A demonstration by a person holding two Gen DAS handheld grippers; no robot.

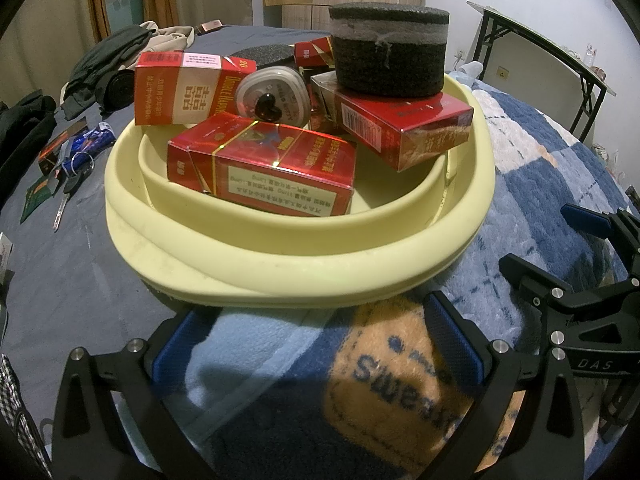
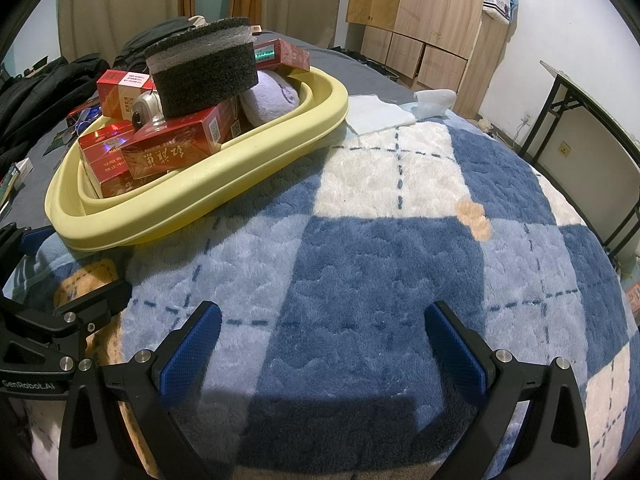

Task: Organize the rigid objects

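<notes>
A pale yellow basin (image 1: pixel 280 272) (image 2: pixel 224 184) sits on the bed, piled with several red cigarette boxes (image 1: pixel 264 172) (image 2: pixel 176 148), a dark foam cylinder (image 1: pixel 390 50) (image 2: pixel 204 72) on top, a round clear case (image 1: pixel 272 96) and a lavender plush item (image 2: pixel 272 96). My left gripper (image 1: pixel 316 344) is open and empty, just in front of the basin's near rim. My right gripper (image 2: pixel 322 344) is open and empty over the blue checked blanket (image 2: pixel 400 240), to the right of the basin.
On the grey sheet left of the basin lie keys (image 1: pixel 66 196), small packets (image 1: pixel 60 148) and dark clothes (image 1: pixel 108 68). A folding table (image 2: pixel 592 120) stands at the right. Wooden cabinets (image 2: pixel 424 20) line the back wall. A white cloth (image 2: pixel 380 114) lies behind the basin.
</notes>
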